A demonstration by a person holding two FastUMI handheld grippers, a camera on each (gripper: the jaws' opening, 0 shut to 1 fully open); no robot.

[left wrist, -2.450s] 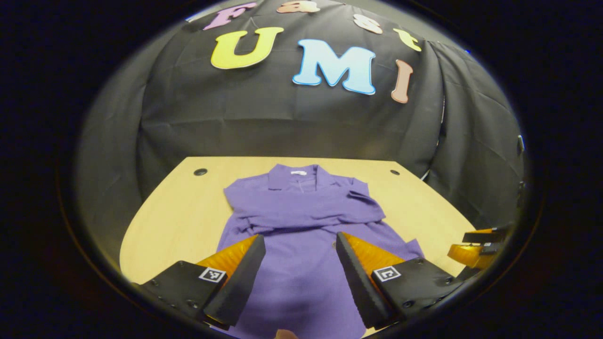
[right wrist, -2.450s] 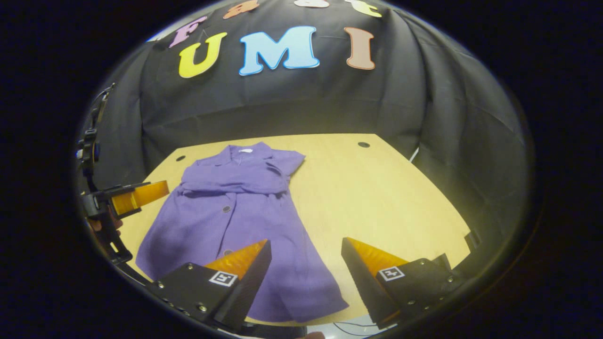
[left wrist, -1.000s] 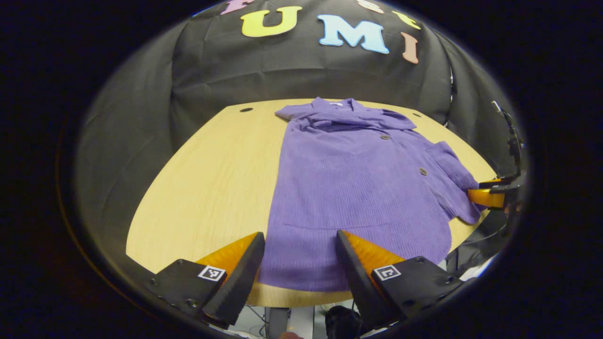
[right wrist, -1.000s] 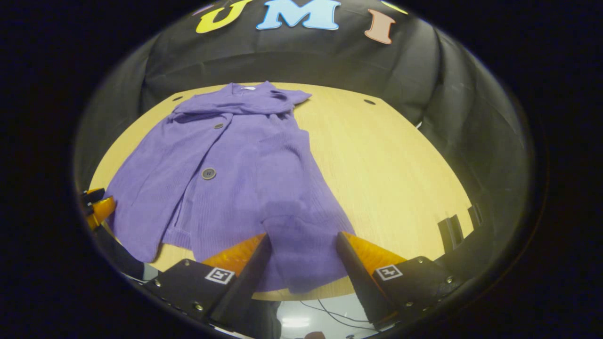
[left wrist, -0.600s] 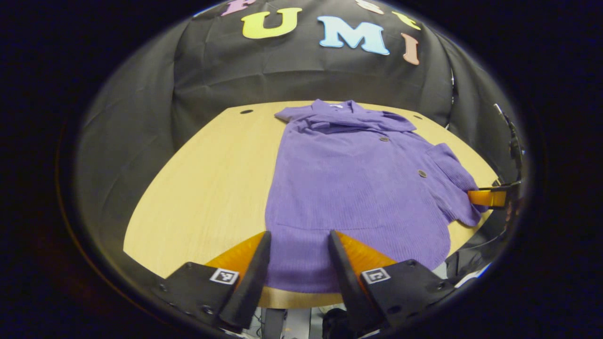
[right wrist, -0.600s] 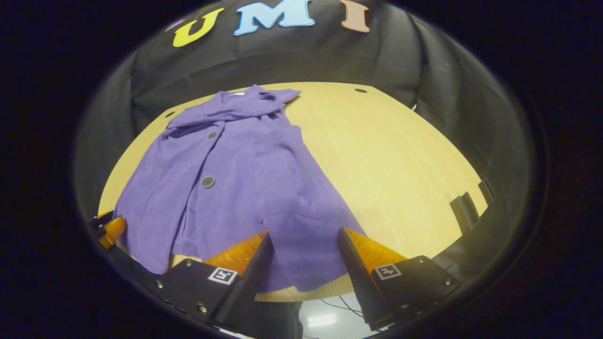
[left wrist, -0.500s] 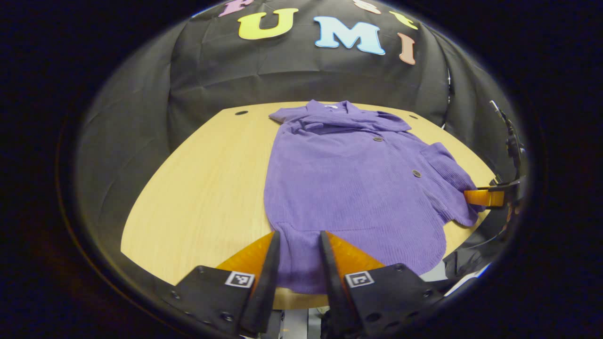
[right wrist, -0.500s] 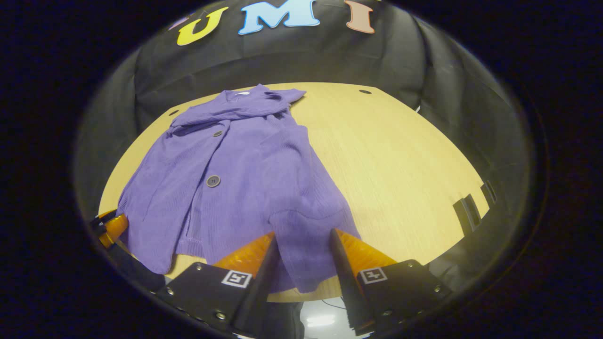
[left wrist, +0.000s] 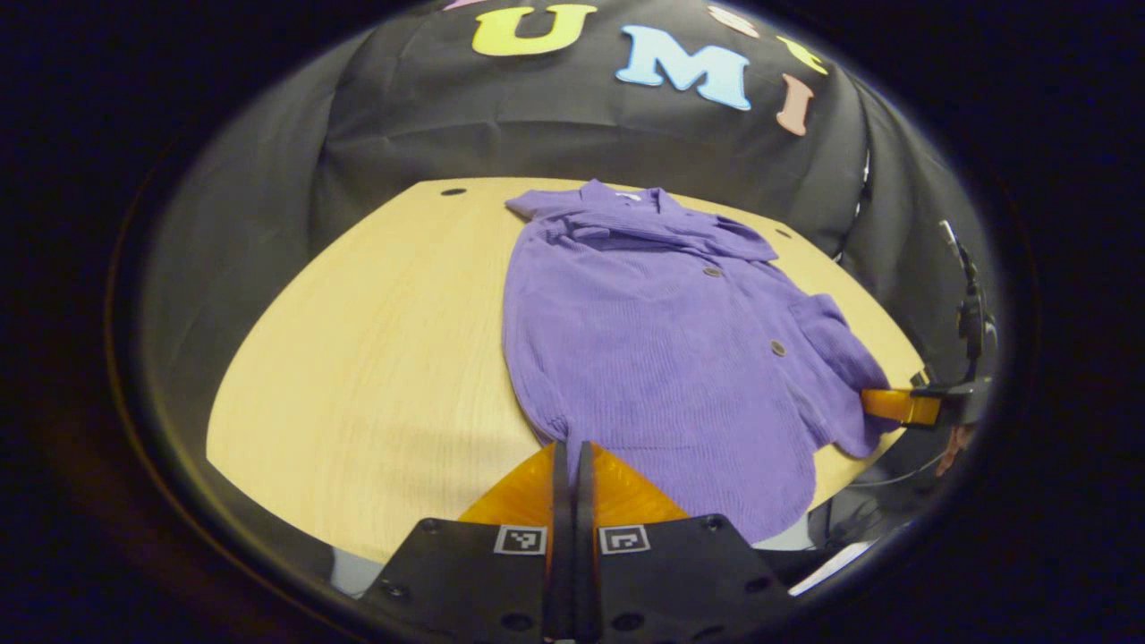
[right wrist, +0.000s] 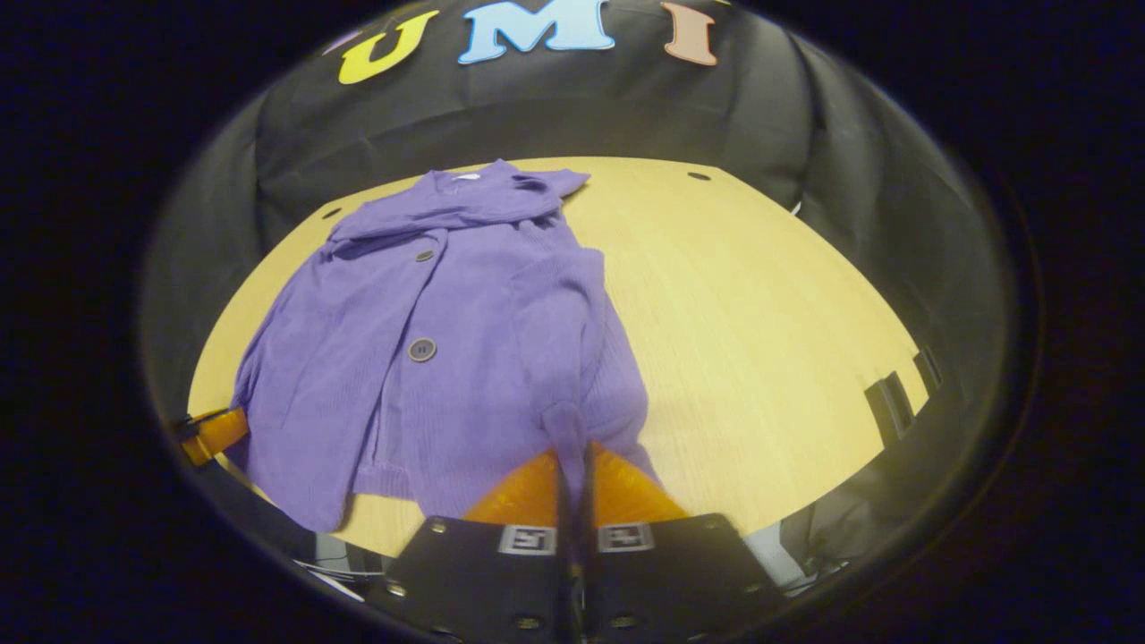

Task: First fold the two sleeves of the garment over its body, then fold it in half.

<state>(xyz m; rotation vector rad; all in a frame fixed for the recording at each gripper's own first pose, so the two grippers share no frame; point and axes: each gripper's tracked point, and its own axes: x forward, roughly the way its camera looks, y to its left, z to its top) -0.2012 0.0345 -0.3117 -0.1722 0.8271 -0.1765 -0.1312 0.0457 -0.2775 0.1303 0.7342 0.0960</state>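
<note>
Hem of garment (left wrist: 662, 358) pinched by both: left tool (left wrist: 572, 452), right tool (right wrist: 572, 452); right view shows lifted ridge.

A pale wooden table (left wrist: 376, 358) stands before a black cloth wall (left wrist: 537, 125). Small dark holes (left wrist: 453, 191) mark its far edge.

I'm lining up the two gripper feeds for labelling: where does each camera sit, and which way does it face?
Left gripper view: rides the left gripper, at the garment's near left hem corner, facing its collar; own fingers pinch the hem.
Right gripper view: rides the right gripper, at the near right hem corner, facing the collar; own fingers pinch fabric.
Shared: garment, table, and each other's gripper at the edge.
</note>
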